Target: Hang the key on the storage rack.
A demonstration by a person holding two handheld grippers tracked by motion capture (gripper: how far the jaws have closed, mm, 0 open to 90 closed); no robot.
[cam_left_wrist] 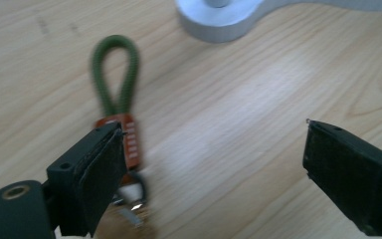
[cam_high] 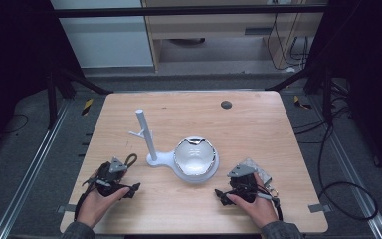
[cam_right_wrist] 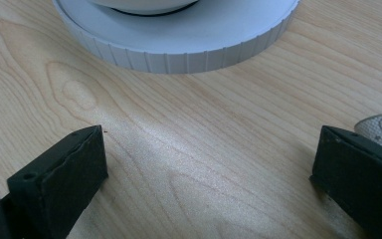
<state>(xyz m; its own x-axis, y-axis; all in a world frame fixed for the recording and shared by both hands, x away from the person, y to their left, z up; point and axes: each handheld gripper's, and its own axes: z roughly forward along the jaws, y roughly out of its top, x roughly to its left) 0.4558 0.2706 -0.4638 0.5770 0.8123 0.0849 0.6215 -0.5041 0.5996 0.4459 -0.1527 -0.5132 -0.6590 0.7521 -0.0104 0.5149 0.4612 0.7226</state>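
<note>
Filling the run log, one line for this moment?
left gripper: open, beside key strap | right gripper: open, empty | both near stand

Table (cam_high: 258, 124) was viewed from above, forward-down. Gripper views were set low and close over the wood; white stand (cam_high: 191, 169) (cam_left_wrist: 219, 25) (cam_right_wrist: 179, 45) was shared.
</note>
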